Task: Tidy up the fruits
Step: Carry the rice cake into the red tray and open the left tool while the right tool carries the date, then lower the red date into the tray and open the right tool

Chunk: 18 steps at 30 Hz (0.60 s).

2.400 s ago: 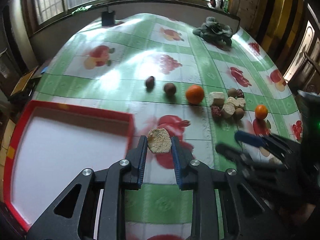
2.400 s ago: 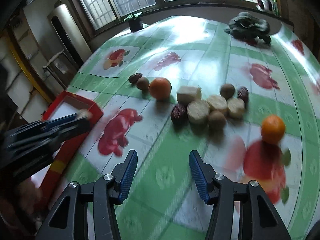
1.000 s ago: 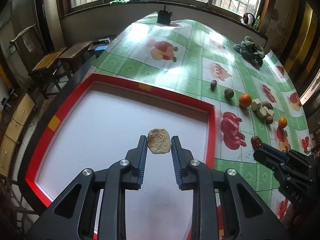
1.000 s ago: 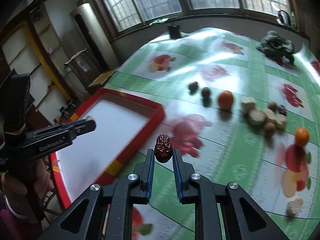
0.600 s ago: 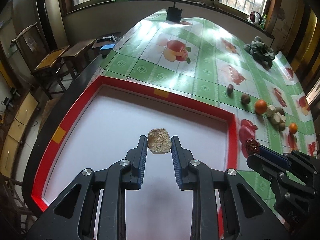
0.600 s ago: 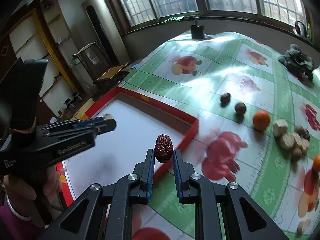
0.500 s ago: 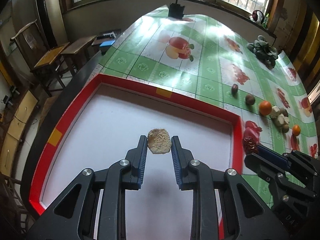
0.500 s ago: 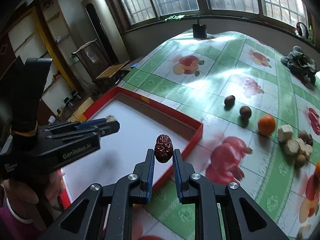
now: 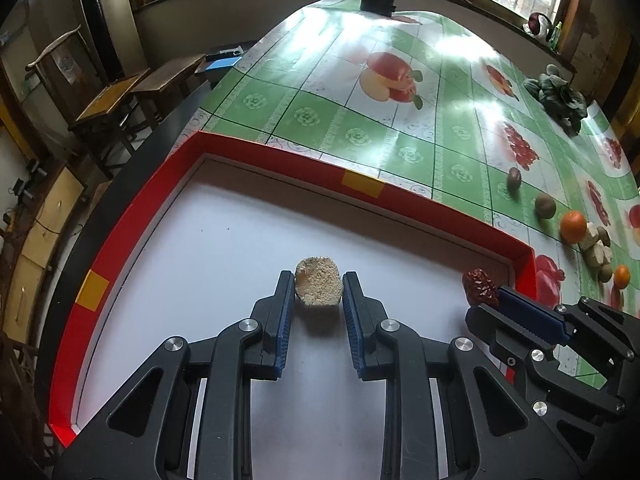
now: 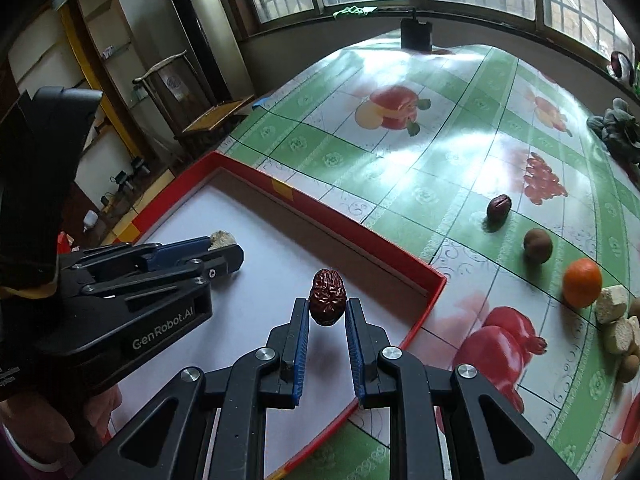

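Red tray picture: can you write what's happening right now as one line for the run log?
left gripper: shut on crumbly beige piece, over red tray | right gripper: shut on red date, over tray | released: nothing yet

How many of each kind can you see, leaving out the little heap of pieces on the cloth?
Oranges: 2
Brown fruits: 2
Red date, held: 1
Crumbly beige piece, held: 1
Total: 6

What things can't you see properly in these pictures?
- Tan piece, right wrist view: mostly hidden behind the left gripper's fingers.
- Pile of pale chunks, right wrist view: cut off by the picture's edge.
- Red tray, left wrist view: near side hidden behind the gripper bodies.
- Items on the windowsill, left wrist view: too small.
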### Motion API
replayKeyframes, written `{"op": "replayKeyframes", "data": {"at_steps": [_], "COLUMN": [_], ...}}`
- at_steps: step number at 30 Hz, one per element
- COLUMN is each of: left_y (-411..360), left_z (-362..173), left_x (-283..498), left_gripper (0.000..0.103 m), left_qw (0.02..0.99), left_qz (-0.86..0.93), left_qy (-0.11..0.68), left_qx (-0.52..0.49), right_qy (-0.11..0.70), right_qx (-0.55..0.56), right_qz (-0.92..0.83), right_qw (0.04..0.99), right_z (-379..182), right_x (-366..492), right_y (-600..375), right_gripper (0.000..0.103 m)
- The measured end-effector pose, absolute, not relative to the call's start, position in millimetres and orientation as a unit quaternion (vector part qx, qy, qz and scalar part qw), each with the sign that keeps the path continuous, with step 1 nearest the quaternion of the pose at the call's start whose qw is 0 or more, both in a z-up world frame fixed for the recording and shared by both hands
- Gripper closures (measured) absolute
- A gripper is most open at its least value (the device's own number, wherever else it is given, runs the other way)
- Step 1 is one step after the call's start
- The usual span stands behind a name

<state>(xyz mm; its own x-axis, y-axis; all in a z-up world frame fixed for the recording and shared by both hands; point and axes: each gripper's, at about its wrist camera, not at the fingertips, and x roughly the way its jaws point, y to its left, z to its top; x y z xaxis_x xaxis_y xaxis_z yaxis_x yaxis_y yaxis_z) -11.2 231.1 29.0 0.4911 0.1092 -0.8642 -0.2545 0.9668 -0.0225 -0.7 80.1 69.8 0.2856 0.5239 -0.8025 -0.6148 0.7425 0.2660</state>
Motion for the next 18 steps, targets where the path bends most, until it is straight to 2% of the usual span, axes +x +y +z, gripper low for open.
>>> {"op": "replayKeyframes", "data": {"at_steps": [13, 14, 15, 17, 18], "left_y": [231, 231, 230, 231, 232], "left_z": [28, 27, 27, 27, 28], "left_x": [-7, -7, -7, -9, -10], "left_gripper": [0.077, 0.072, 0.059, 0.038, 0.037], "left_qw": [0.861, 0.861, 0.861, 0.862, 0.863], "left_qz": [0.115, 0.113, 0.113, 0.115, 0.117], "left_qy": [0.490, 0.490, 0.491, 0.488, 0.485], "left_qx": [-0.071, -0.071, -0.071, -0.074, -0.075], "right_qy": [0.486, 0.486, 0.488, 0.491, 0.492], "right_qx": [-0.076, -0.076, -0.072, -0.062, -0.056], "right_qz": [0.354, 0.352, 0.353, 0.359, 0.362], "right_qw": [0.796, 0.796, 0.795, 0.791, 0.790], "right_z": [63, 63, 62, 62, 63], "right_x": [-3, -3, -2, -2, -3], "right_y": [94, 95, 95, 95, 94], "right_gripper": [0.085, 0.085, 0.085, 0.083, 0.083]}}
